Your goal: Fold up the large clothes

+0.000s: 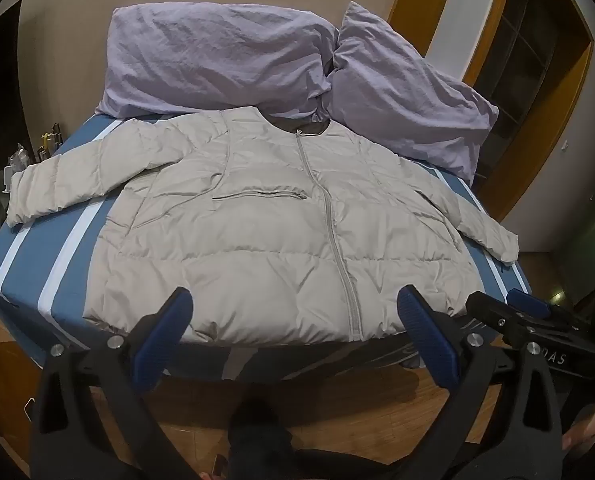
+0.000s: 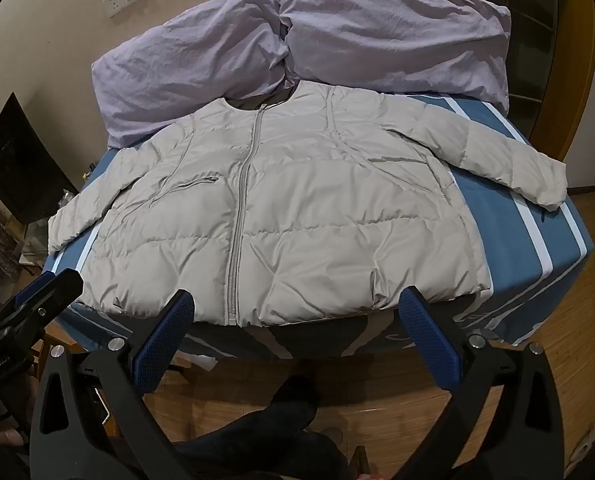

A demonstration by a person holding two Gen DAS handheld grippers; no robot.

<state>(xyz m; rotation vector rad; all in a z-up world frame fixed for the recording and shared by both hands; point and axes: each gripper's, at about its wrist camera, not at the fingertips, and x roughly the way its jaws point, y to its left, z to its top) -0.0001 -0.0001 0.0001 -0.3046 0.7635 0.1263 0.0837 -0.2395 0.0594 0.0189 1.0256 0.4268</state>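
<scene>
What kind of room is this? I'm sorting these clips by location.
Most likely a home bedroom: a bed with a blue striped sheet, two lilac pillows against the wall, and a wooden door frame. A pale puffer jacket lies flat on the bed.

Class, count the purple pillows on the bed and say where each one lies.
2. One pillow lies at the head of the bed, left in the left wrist view; the other pillow leans beside it on the right, touching it. Both overlap the jacket's collar. None seems hidden.
</scene>
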